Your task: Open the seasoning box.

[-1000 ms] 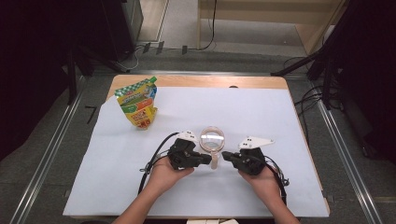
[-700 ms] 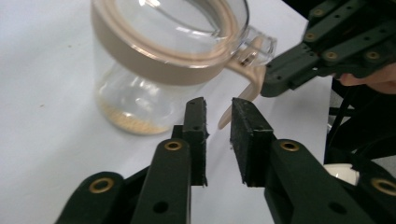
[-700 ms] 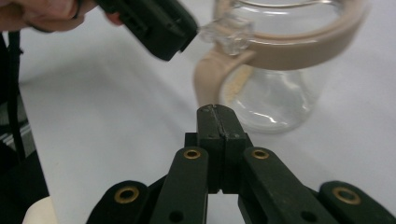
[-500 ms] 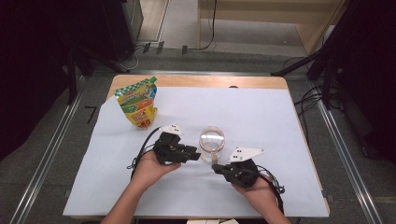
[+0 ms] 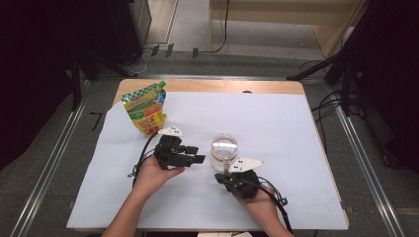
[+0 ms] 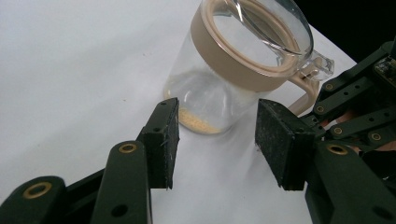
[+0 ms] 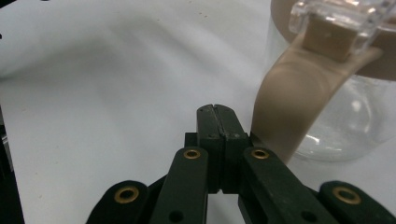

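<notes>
The clear jar (image 5: 224, 151), lidded, stands at mid-frame on the desk (image 5: 296, 128), just past the left tool (image 6: 215, 135), whose jaws have just been opening on nothing, while the clenched, empty right tool (image 7: 218, 122) beside its tan handle (image 7: 294, 107) could tip it; the jar's base contents are unclear.

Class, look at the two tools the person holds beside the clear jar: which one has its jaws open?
The left tool: its two black pads stand apart, having just been opening, with nothing between them, short of the jar. The right tool has its jaws pressed together beside the jar's handle.
</notes>
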Demonstrator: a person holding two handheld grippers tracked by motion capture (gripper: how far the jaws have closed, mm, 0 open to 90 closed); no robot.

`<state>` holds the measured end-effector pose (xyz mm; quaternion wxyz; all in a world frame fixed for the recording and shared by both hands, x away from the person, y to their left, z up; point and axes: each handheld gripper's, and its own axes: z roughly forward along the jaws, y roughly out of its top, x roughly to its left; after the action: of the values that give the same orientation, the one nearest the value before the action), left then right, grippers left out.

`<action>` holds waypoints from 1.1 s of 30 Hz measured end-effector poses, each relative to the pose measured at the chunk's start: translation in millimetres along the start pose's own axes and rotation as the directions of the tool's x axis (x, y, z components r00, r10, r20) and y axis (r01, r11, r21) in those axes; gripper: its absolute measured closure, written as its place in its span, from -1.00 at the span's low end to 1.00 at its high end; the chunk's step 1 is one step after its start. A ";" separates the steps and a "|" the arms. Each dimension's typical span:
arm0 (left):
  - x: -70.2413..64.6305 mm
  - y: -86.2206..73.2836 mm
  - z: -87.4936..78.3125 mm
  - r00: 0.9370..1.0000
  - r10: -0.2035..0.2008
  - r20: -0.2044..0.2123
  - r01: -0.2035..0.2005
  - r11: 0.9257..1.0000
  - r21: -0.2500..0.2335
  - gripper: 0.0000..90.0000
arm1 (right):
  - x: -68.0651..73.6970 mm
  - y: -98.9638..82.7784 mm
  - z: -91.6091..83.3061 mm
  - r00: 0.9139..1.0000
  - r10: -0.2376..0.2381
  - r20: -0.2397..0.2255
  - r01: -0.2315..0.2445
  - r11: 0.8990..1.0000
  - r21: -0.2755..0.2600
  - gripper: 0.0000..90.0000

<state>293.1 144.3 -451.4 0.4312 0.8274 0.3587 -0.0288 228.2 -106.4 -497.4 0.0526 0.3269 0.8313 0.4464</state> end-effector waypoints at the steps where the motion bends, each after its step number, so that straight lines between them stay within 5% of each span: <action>1: -0.3 0.0 -0.3 1.000 0.003 -0.002 -0.003 1.000 -0.001 0.11 | 0.2 -0.2 -0.1 1.000 -0.001 0.002 0.001 1.000 0.003 1.00; 14: 0.2 -1.7 2.2 0.999 0.031 -0.021 -0.031 1.000 -0.004 0.04 | -13.8 -4.7 -11.6 0.999 0.025 0.034 -0.025 1.000 0.014 1.00; 33: 1.9 2.4 6.4 0.999 0.001 0.034 -0.002 0.999 0.036 0.04 | -68.2 -12.0 -40.0 0.991 0.117 0.065 -0.118 0.993 0.015 1.00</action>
<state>297.7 139.9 -454.4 0.4225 0.8346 0.3501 -0.0490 260.3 -179.6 -496.9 0.0499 0.3900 0.8125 0.4304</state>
